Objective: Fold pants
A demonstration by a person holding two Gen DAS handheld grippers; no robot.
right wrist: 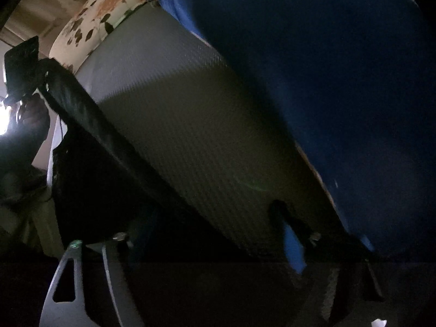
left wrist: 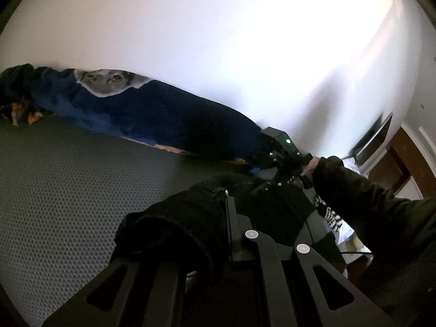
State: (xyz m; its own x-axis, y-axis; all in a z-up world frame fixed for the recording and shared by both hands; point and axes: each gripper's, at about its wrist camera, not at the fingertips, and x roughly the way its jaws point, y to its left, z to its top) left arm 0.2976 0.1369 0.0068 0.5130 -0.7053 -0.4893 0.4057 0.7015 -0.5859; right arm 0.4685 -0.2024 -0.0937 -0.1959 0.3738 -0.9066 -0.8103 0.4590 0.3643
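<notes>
L gripper (left wrist: 229,212) is clamped on black pants (left wrist: 174,226), bunched over grey mat (left wrist: 68,190). R gripper (left wrist: 275,174), held by sleeved arm (left wrist: 368,199), reaches in low from the right beside blue blanket (left wrist: 152,114); can't tell its jaw state.

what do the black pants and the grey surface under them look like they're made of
Black pants: soft, matte, fuzzy-looking cloth, maybe fleece or thick knit; it bunches in rounded folds with a stitched hem.
Grey surface: seems a textured mesh or embossed fabric cover, matte, judging by its regular pattern of small dots.

Left tongs (left wrist: 218,218) clamped, right tongs (left wrist: 268,160) apparently clamped too
</notes>
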